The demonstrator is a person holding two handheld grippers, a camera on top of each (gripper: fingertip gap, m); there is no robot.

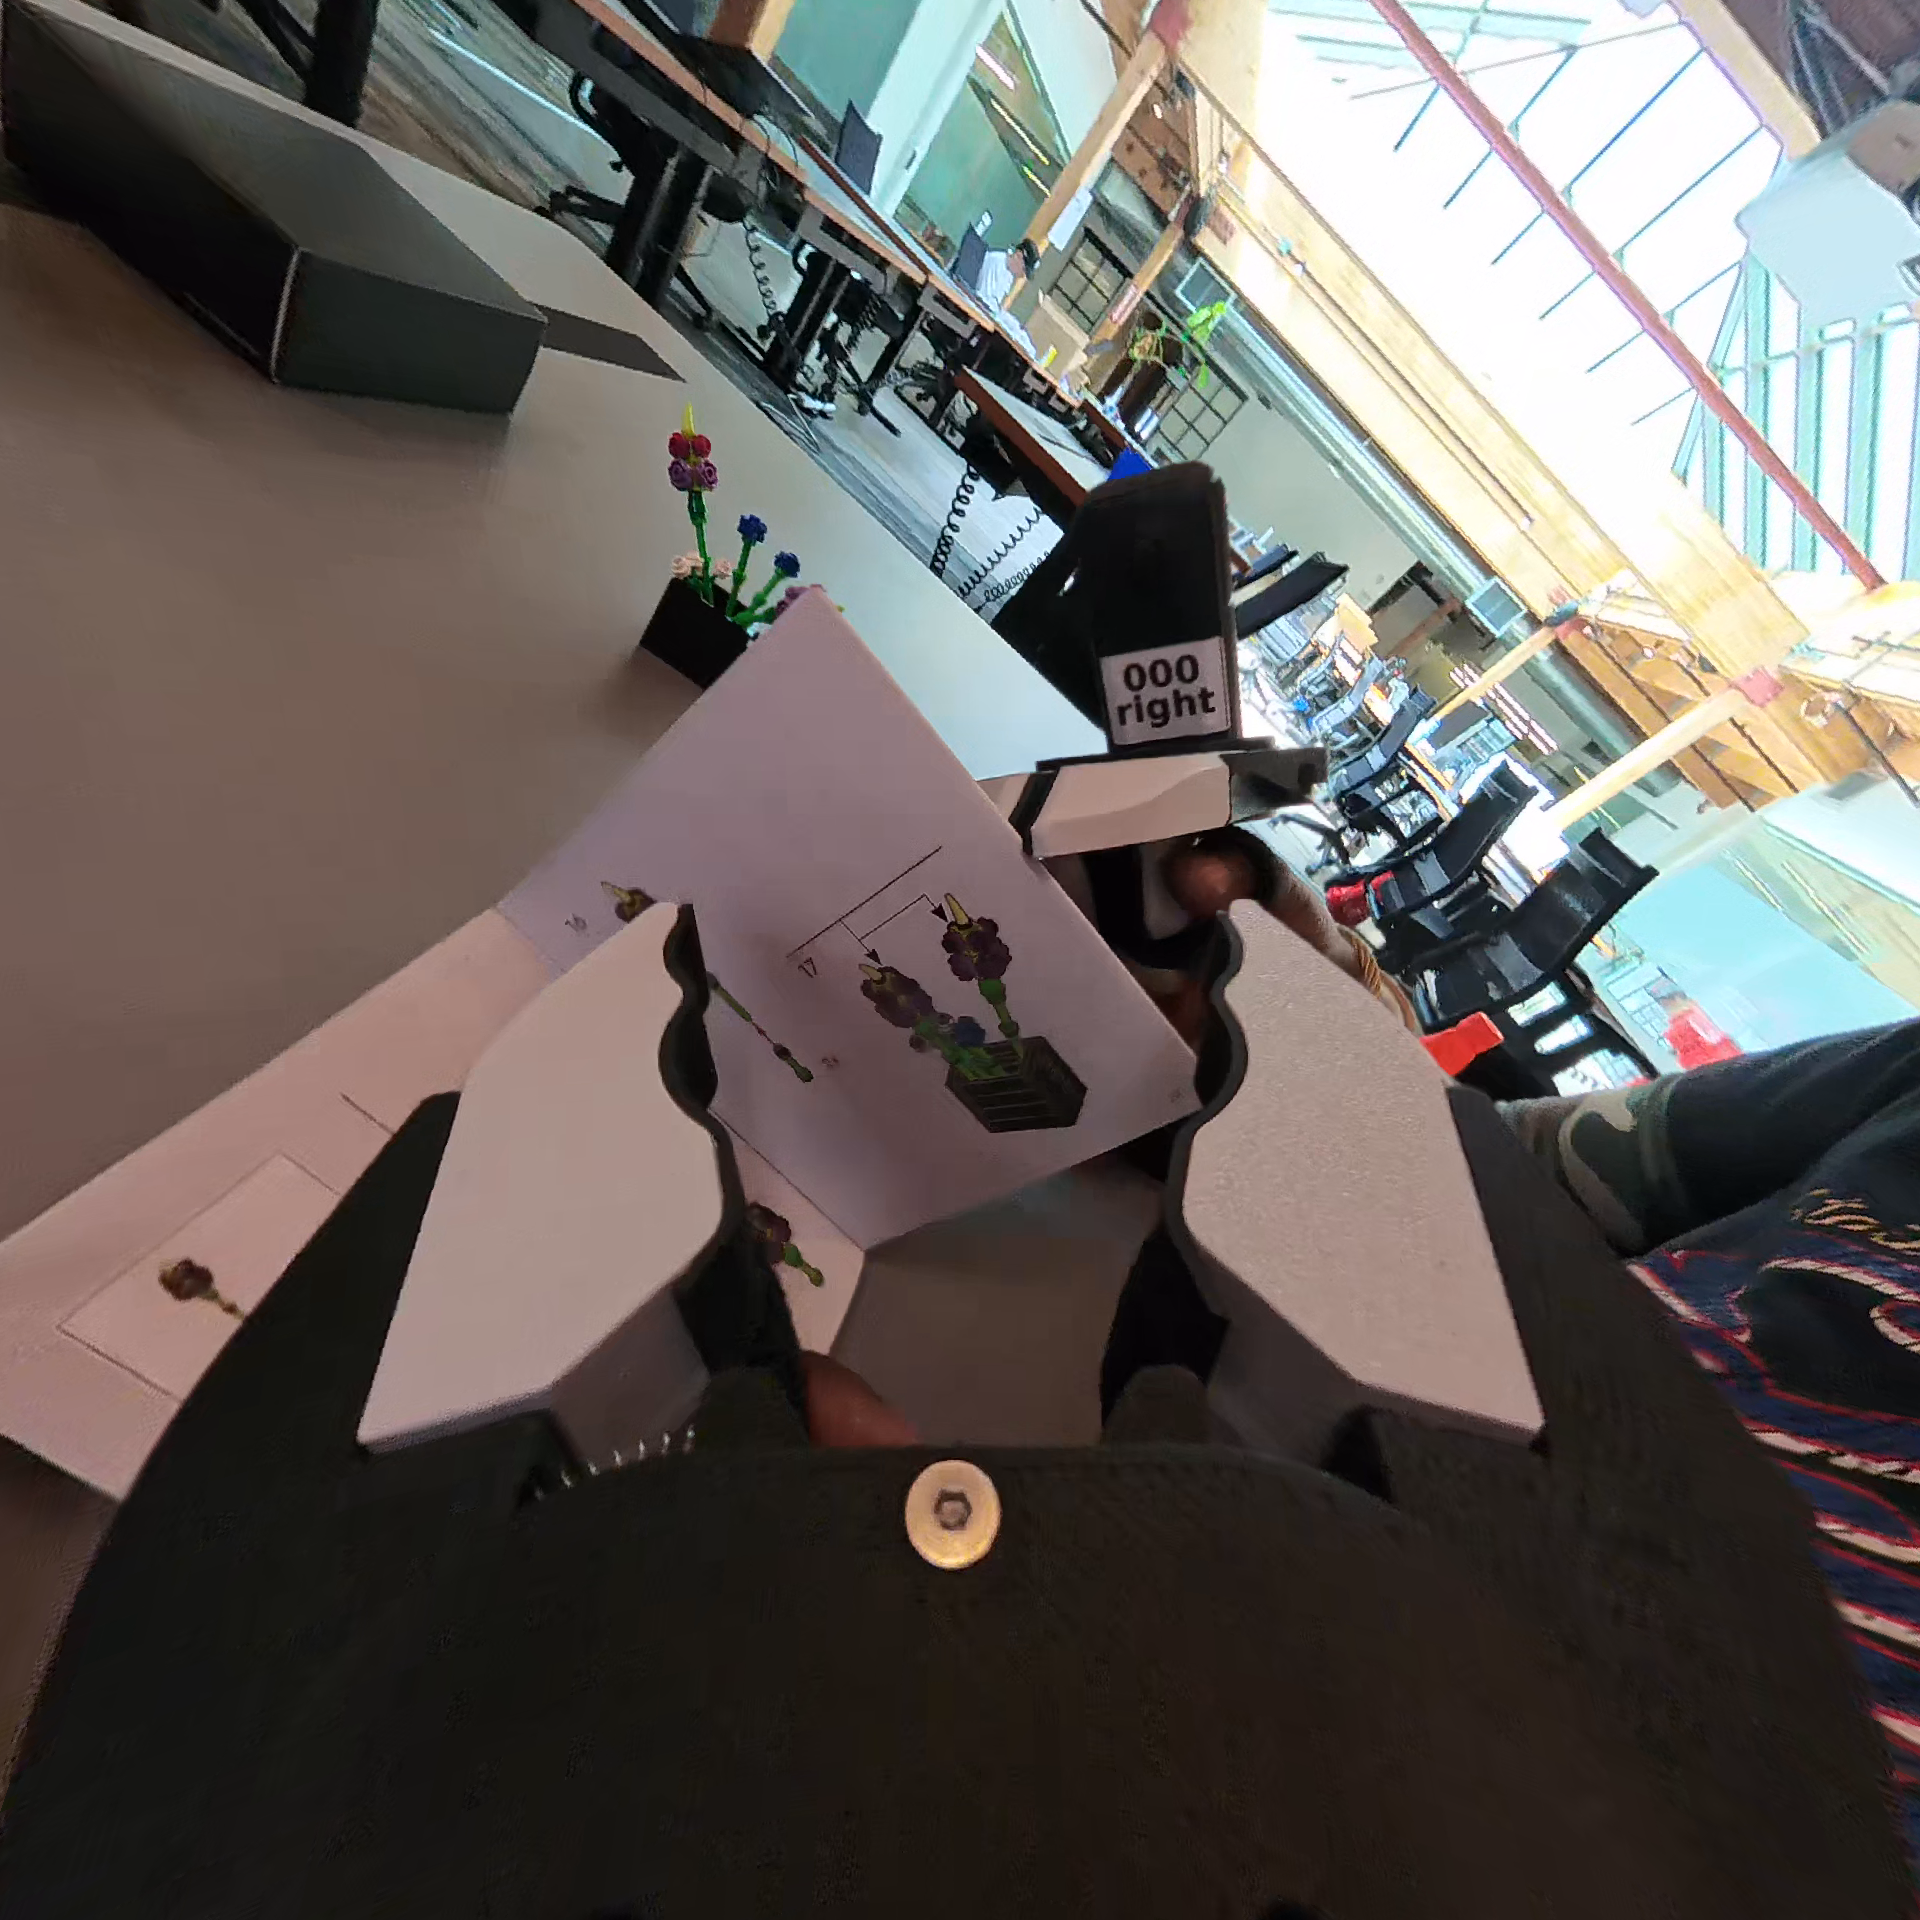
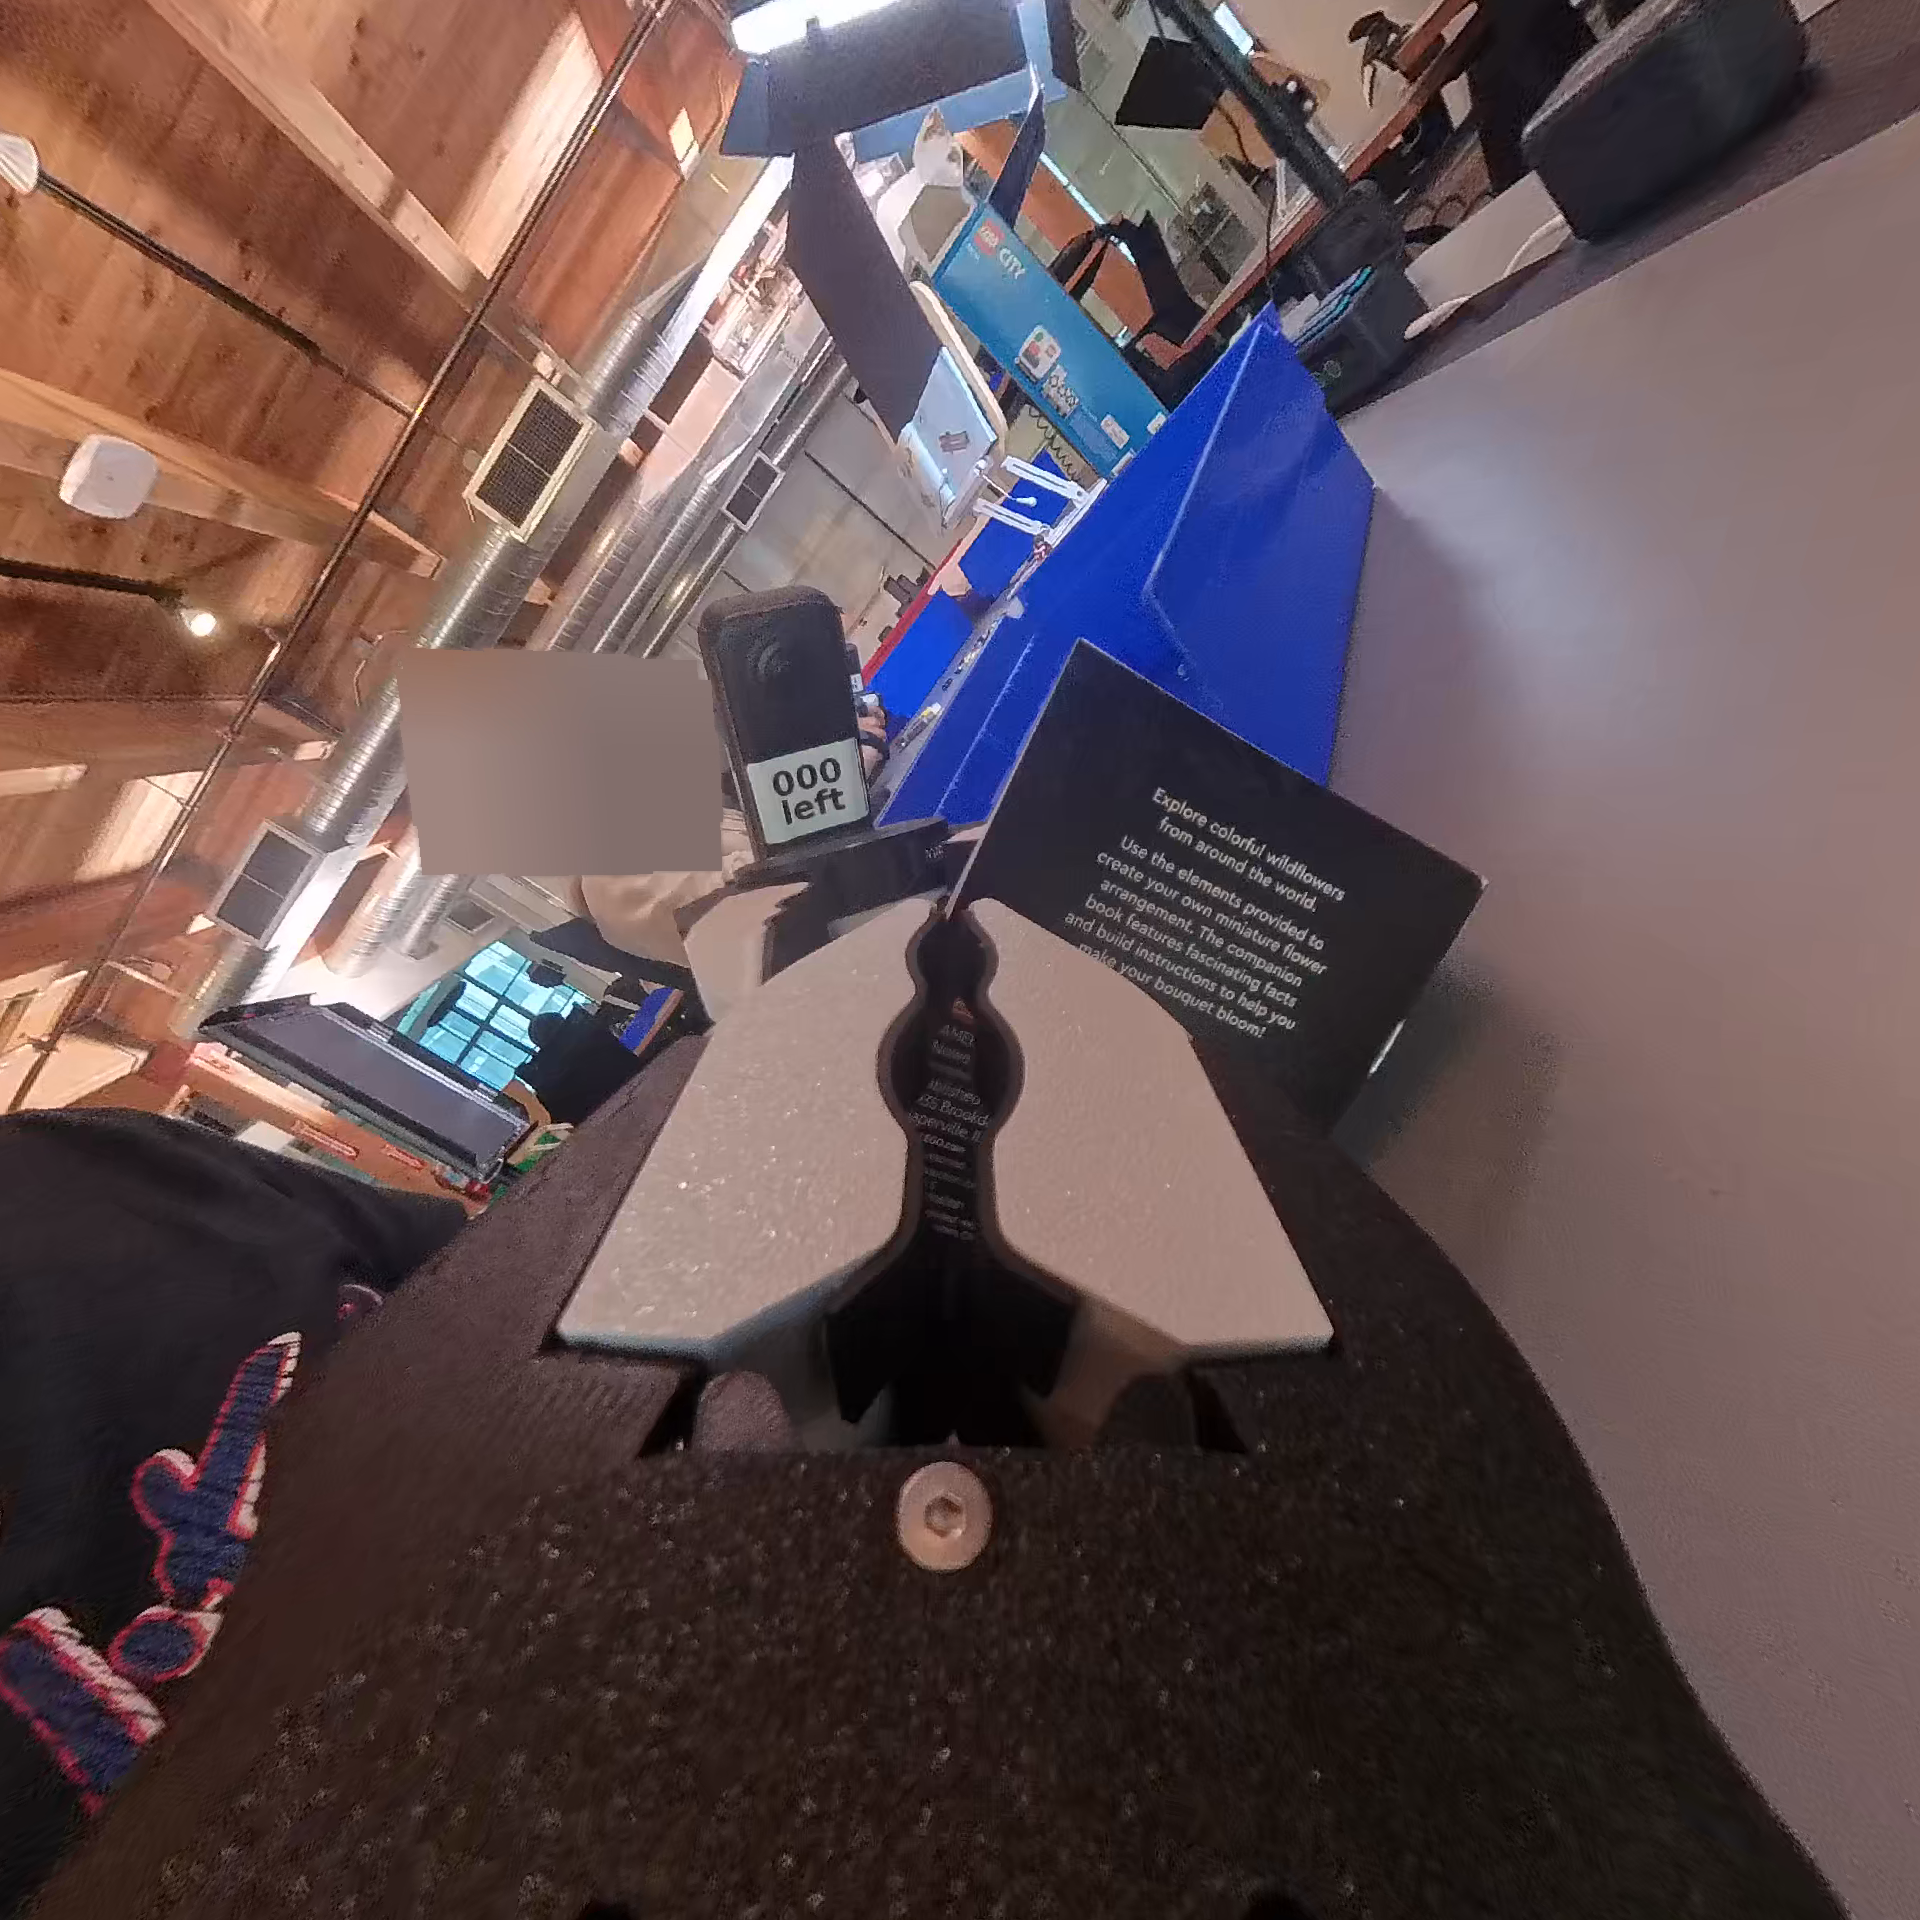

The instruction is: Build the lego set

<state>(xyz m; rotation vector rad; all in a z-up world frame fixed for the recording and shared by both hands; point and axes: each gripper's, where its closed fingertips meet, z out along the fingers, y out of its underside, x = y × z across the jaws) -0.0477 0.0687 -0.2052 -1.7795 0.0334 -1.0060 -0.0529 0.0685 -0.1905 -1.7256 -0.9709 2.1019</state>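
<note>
- Two grippers are working one instruction booklet (image 1: 862,935), no bricks in hand right now.
- Left wrist view: the left gripper (image 1: 951,997) has its fingers spread wide, gripping nothing; the lifted page with the flower-build diagrams sits between and beyond them.
- Further out, the right gripper (image 1: 1132,800) reaches in at the page's far edge, apparently pinching it and holding it up off the grey table (image 1: 260,623).
- Behind the page stands the lego flower arrangement (image 1: 717,561): a black planter box with red, purple, blue and white blooms on green stems, upright, partly hidden by the paper.
- A dark grey box (image 1: 312,249) lies well apart at the far corner.
- Right wrist view: the right gripper (image 2: 951,920) has its fingers drawn nearly together, clamped on the booklet's black back cover (image 2: 1216,904), which runs down through the narrow slot between them.
- The left gripper (image 2: 800,862) faces it from just beyond; a blue box (image 2: 1226,561) lies on the table behind.
- Risks, as I read it: the grip is on a thin sheet edge, so a sharp pull could tear or crease it, or let it slip out.
- A swinging page could also clip the flower stems just behind and topple the planter.
</note>
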